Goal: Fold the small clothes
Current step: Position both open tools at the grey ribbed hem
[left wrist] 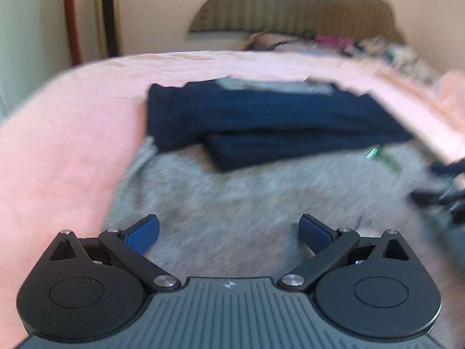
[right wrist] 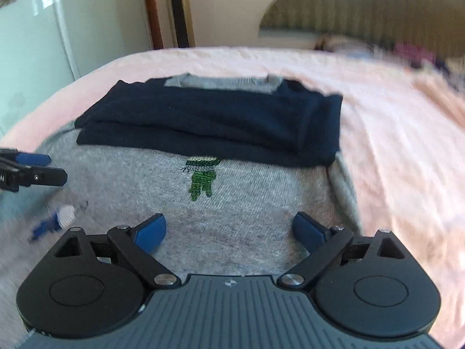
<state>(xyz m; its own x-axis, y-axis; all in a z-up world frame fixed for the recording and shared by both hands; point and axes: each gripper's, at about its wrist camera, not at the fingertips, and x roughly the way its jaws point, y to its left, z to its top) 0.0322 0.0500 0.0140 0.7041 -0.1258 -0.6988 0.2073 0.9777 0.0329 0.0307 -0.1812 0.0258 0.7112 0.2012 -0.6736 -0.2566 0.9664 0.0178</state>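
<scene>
**A:** Left wrist view first: we see our left gripper [left wrist: 229, 232] with both blue-padded fingers [left wrist: 142, 234] spread wide, nothing between them. It hangs over the grey knit sweater [left wrist: 232, 192], which lies flat on the pink bed cover [left wrist: 58, 133].

**B:** Agreed. Right wrist view matches: our right gripper [right wrist: 229, 234] is also spread wide, pads [right wrist: 151, 234] clear of the fabric, nothing pinched. Whether the tips brush the knit, we cannot tell.

**A:** Sleeves?

**B:** The sweater's two dark navy sleeves [right wrist: 209, 122] are folded across the upper body, one layered on the other, reaching from edge to edge. Grey collar [right wrist: 221, 83] shows just beyond them.

**A:** We see the same stack [left wrist: 261, 119] from our side, heavily blurred. Lower sleeve edge sits just above the green sequin figure [right wrist: 202, 179] on the chest.

**B:** Yes, the navy touches the top of that figure. Grey hem area lies nearest both cameras.

**A:** Other gripper visible?

**B:** Left one shows at the left edge of the right view [right wrist: 32, 168], over the sweater's side. A small blue and white patch [right wrist: 58, 221] sits on the knit just below it; too blurred to identify.

**A:** Right one is a dark smear at our right edge [left wrist: 444, 192].

**B:** Background: padded olive headboard [right wrist: 363, 8], a pile of mixed clothes [left wrist: 334, 40] at the far side of the bed, pale cabinet [right wrist: 35, 29] on the left.
</scene>
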